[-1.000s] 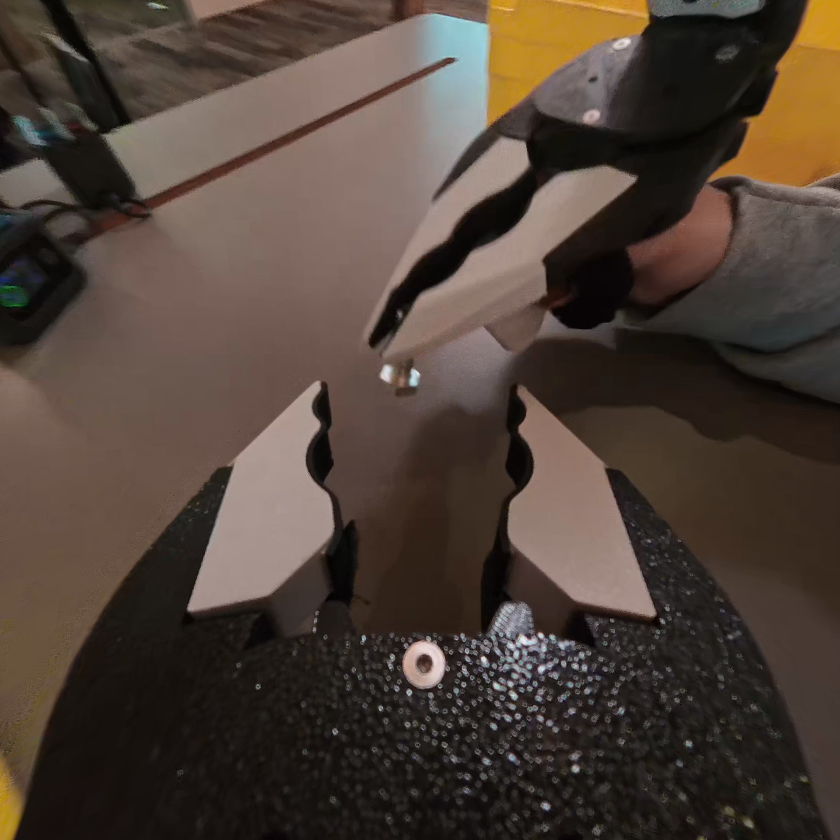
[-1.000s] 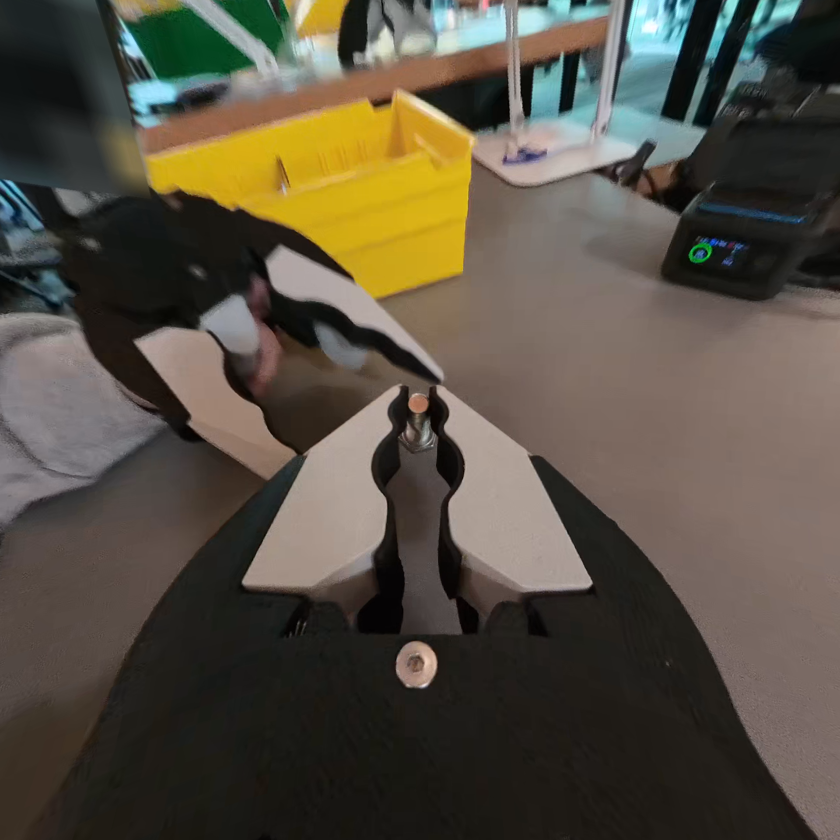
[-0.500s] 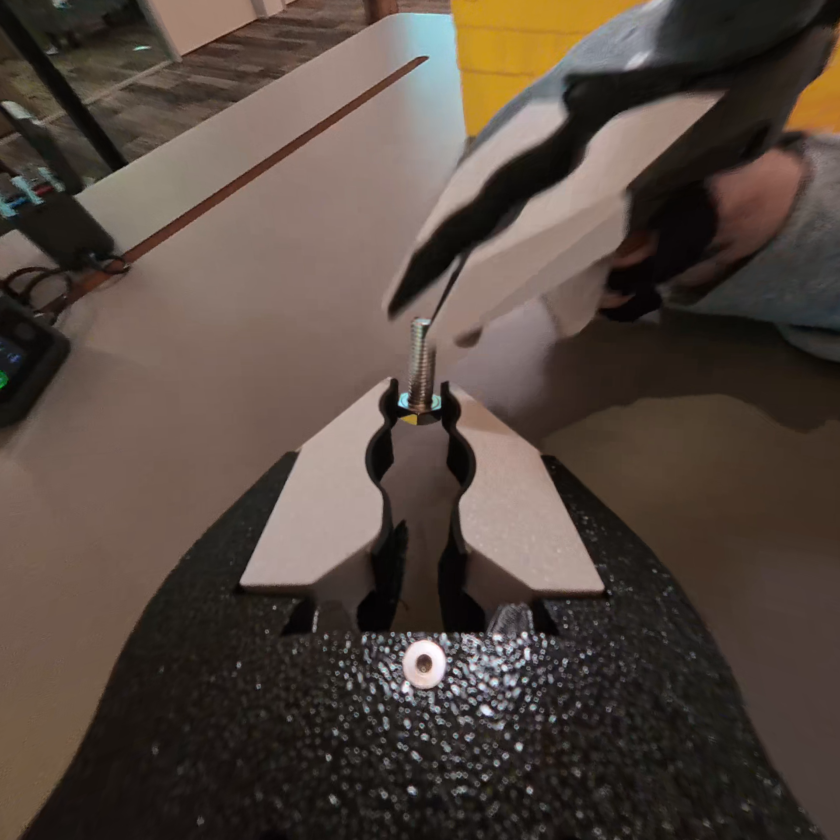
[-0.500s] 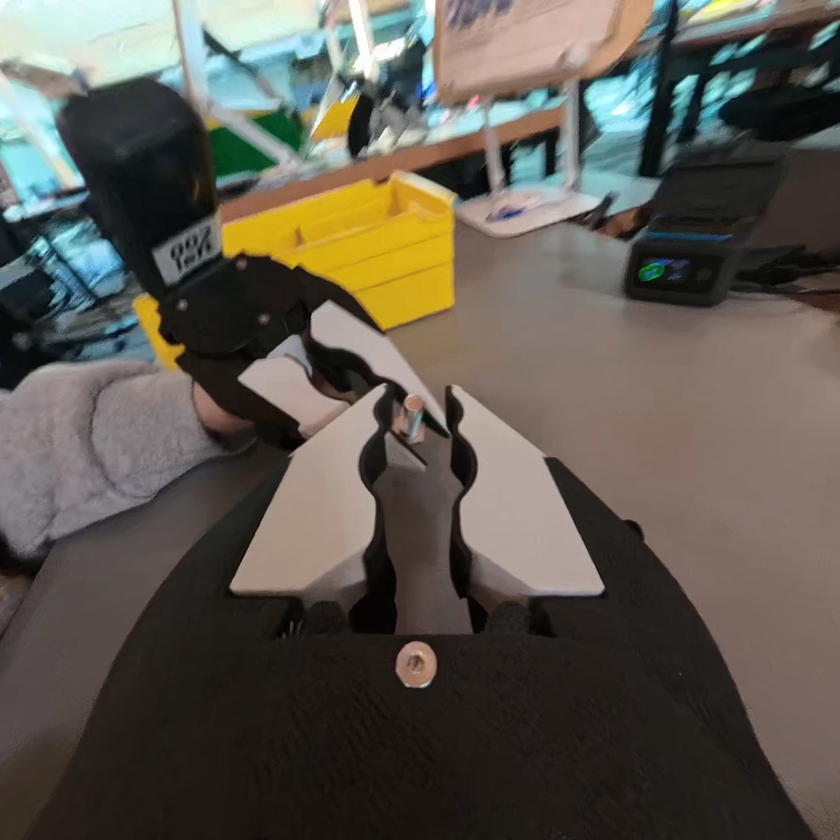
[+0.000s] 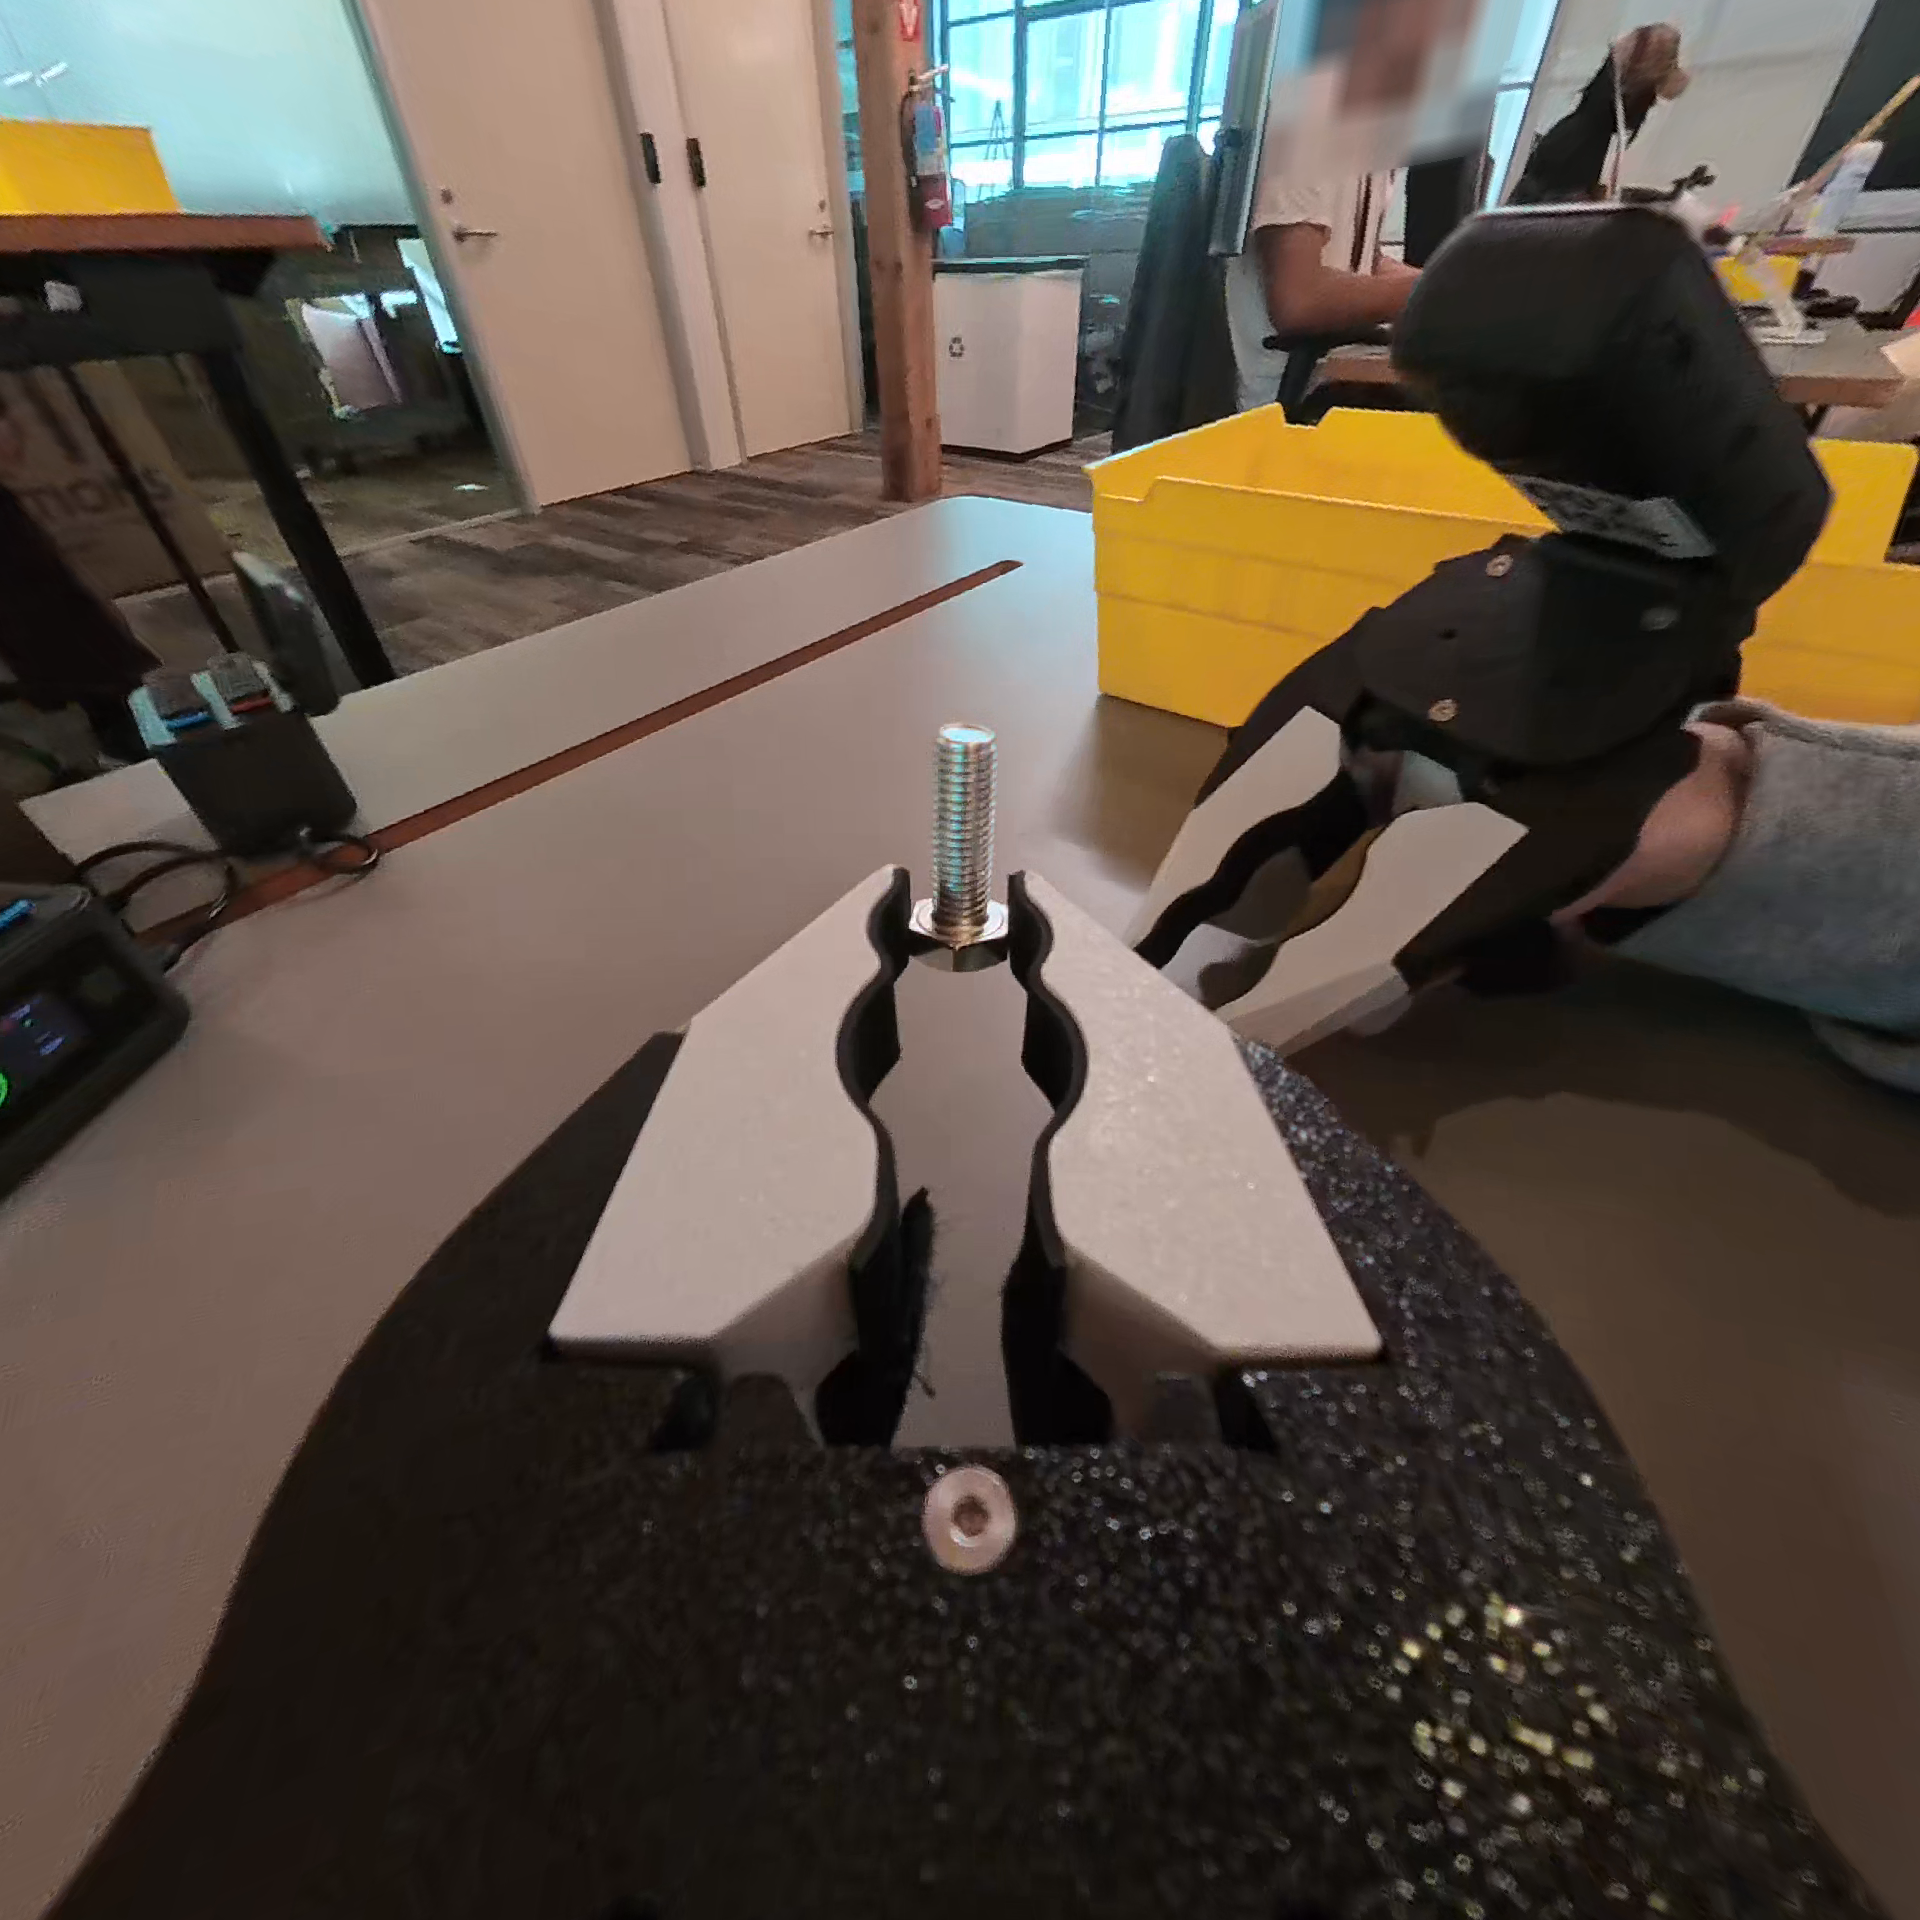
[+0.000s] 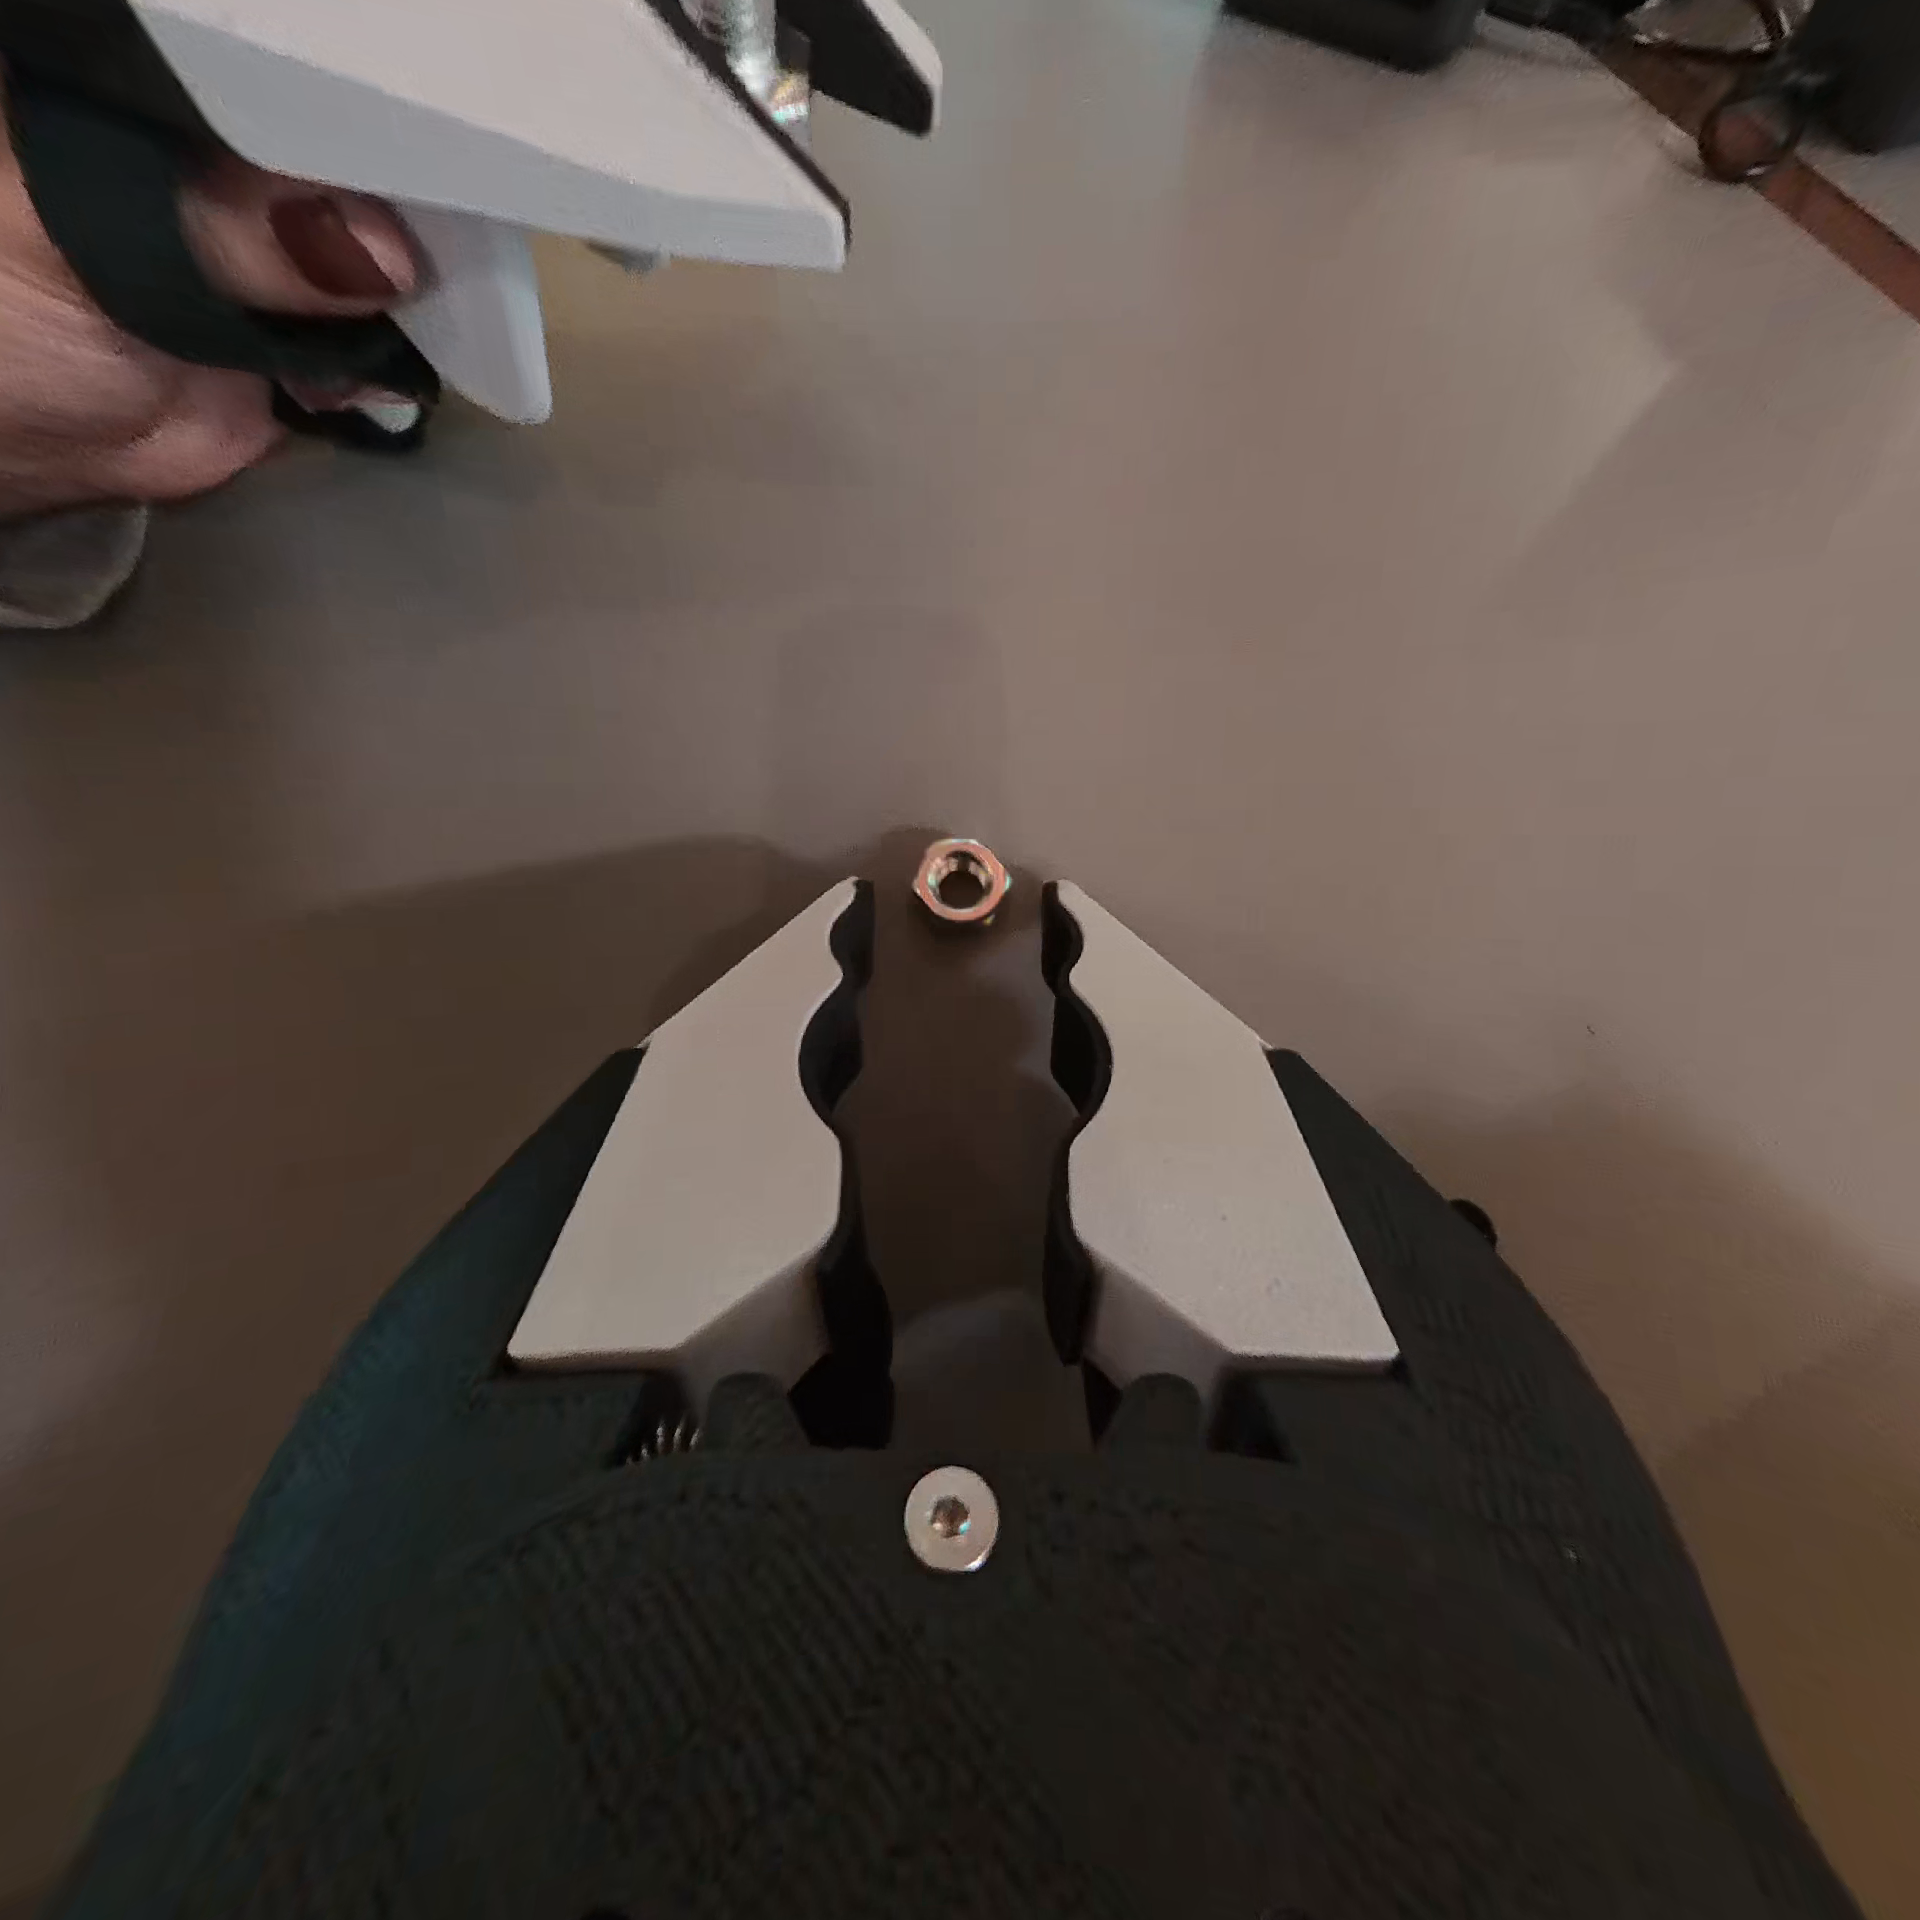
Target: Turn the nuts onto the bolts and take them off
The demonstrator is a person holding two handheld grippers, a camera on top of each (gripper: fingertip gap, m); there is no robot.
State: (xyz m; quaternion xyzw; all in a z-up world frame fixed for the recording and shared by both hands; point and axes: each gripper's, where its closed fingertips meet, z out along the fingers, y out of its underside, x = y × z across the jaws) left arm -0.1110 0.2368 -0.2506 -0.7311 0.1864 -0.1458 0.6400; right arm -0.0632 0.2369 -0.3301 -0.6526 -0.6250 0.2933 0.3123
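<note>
My left gripper [image 5: 956,906] is shut on the hex head of a silver bolt [image 5: 963,821], whose threaded shaft stands upright above the fingertips. My right gripper [image 6: 953,886] is open and points down at the grey table [image 6: 1351,623]. A small silver nut [image 6: 958,883] lies flat on the table between its fingertips, touching neither. In the left wrist view the right gripper [image 5: 1184,961] is to the right of the bolt, tips down near the table. In the right wrist view the left gripper [image 6: 862,156] and the bolt [image 6: 764,62] are at the top left.
A yellow bin [image 5: 1247,582] stands at the back right of the table. A black device with a lit screen [image 5: 62,1039], a dark charger block [image 5: 249,769] and cables sit at the left edge. A person sits at a desk far behind. Left tips to right tips: about 10 cm.
The bolt passed from the right gripper to the left. The left gripper closed on its head and levelled out. The right gripper opened and swung down over the nut on the table.
</note>
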